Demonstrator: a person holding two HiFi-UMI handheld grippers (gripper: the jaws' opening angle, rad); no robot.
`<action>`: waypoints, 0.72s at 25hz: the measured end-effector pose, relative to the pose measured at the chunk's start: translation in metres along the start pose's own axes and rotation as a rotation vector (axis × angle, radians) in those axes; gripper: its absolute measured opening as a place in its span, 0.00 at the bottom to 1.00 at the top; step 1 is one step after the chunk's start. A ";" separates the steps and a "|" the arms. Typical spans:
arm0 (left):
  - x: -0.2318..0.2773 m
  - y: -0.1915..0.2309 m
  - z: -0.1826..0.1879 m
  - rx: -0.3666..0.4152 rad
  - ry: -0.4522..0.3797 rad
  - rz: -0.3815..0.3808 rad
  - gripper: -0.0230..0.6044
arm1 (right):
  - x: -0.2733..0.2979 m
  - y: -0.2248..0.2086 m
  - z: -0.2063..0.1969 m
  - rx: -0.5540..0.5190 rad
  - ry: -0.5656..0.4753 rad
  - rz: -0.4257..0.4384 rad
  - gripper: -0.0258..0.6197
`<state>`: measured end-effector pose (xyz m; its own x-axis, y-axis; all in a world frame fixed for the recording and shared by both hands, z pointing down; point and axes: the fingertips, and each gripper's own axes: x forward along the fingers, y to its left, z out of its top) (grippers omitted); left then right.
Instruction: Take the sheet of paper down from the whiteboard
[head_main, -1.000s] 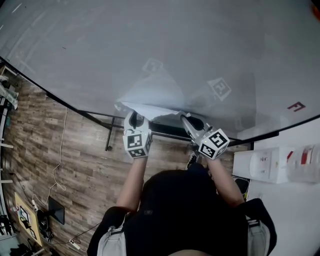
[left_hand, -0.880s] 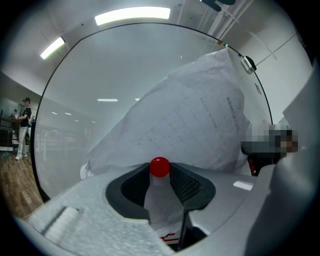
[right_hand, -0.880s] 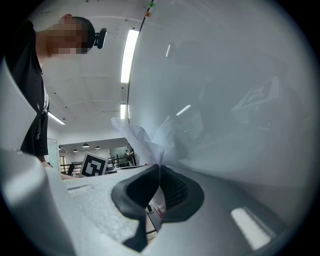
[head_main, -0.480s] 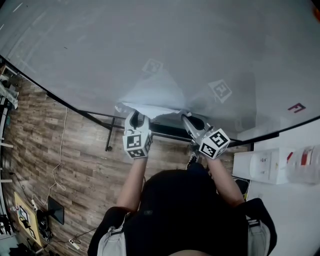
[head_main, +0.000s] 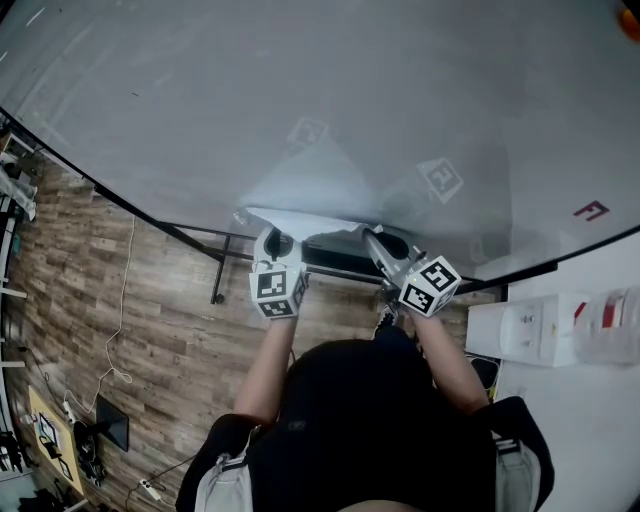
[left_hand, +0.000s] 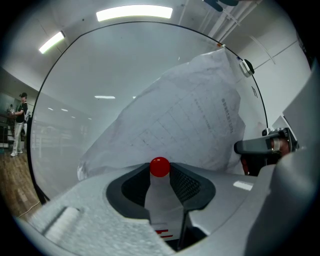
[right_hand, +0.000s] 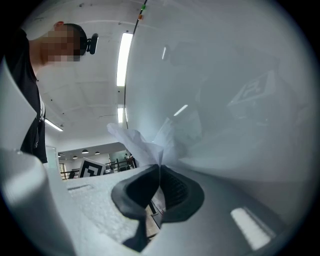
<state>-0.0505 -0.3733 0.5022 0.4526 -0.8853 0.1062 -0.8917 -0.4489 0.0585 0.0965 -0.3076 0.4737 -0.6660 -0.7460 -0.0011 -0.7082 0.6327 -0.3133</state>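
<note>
Clamping a red magnet (left_hand: 159, 167) in the left gripper (left_hand: 160, 176), pinching the paper (right_hand: 139, 141) in the right gripper (right_hand: 159, 171), seemingly midway through freeing it.

Both arms (head_main: 268, 370) reach forward, side by side. The left claw (head_main: 272, 238) points ahead, its jaws wide and pressing on a red-topped magnet (left_hand: 159, 167). The right claw (head_main: 372, 238) angles inward, jaws pinched together on paper (right_hand: 137, 142).

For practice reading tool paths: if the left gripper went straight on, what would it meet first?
The red magnet held by the left gripper; behind it, probably the sheet of paper, then the whiteboard.
</note>
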 end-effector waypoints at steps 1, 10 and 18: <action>-0.002 0.000 -0.003 -0.004 0.004 0.001 0.25 | 0.000 0.000 -0.001 0.005 0.000 0.000 0.05; -0.029 0.002 -0.021 -0.031 0.030 0.022 0.25 | -0.001 0.011 -0.013 0.046 0.025 -0.001 0.05; -0.063 0.013 -0.034 -0.037 0.050 0.026 0.25 | -0.008 0.027 -0.037 0.106 0.063 -0.047 0.05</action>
<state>-0.0906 -0.3195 0.5299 0.4295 -0.8893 0.1574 -0.9030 -0.4199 0.0915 0.0741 -0.2774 0.5001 -0.6485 -0.7576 0.0741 -0.7123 0.5696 -0.4101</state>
